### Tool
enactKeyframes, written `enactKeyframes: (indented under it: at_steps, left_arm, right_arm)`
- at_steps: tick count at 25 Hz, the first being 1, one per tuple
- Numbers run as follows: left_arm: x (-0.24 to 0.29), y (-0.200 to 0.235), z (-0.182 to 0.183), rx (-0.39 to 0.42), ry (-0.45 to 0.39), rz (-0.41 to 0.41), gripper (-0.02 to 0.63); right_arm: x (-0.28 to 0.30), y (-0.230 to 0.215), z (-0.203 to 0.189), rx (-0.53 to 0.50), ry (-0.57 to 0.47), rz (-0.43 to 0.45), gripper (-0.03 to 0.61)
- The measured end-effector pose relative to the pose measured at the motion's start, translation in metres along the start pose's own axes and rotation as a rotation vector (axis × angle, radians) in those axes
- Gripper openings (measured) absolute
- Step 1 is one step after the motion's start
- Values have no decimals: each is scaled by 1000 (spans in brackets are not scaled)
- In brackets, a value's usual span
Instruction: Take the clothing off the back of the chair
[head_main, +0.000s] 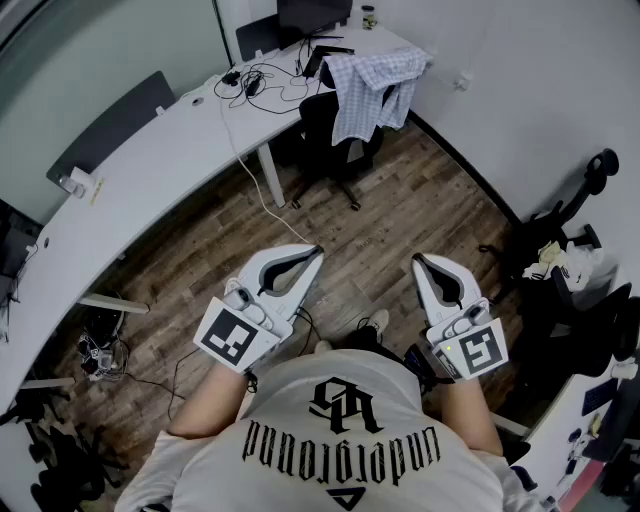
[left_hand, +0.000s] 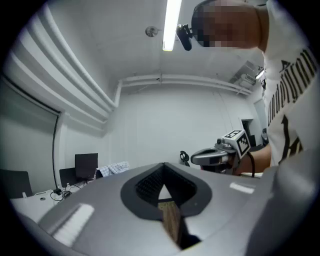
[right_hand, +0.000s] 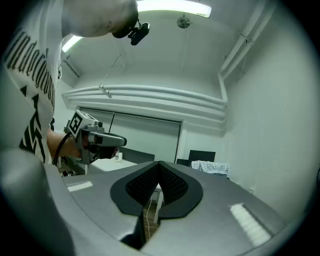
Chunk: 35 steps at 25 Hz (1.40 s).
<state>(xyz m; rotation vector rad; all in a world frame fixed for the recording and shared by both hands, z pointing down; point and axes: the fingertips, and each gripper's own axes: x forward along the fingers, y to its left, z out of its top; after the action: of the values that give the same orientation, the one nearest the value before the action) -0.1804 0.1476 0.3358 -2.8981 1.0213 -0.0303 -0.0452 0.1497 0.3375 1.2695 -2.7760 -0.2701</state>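
Note:
A blue-and-white checked shirt (head_main: 370, 88) hangs over the back of a black office chair (head_main: 330, 140) at the far end of the room, by the desk. It shows small and distant in the left gripper view as the shirt (left_hand: 114, 168) and in the right gripper view as the shirt (right_hand: 211, 167). My left gripper (head_main: 316, 252) and right gripper (head_main: 418, 262) are held level in front of the person's chest, well short of the chair. Both are shut with nothing between the jaws.
A long curved white desk (head_main: 150, 160) runs along the left with cables, a monitor (head_main: 314, 14) and a black panel. A white cable trails over the wooden floor (head_main: 390, 220). Bags and black gear (head_main: 560, 260) crowd the right wall.

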Motion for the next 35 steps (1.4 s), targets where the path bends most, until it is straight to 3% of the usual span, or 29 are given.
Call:
enactKeyframes:
  at_steps: [12,20,27,35]
  left_arm:
    - [21,4,-2,-9,3,1,49]
    - [58,11,-10,-17,23,-3,49]
    - [117,20,-20,-26,56,-10,49]
    - [220,28,-21,-11,62,-27,49]
  right_arm:
    - [2,-20,-7,16,0,-4,5]
    - [5,-56,-20,27,7,-32,5]
    - [10,-114,-43,36,26,-45,5]
    - [15,-211,-62,39,16,-64,6]
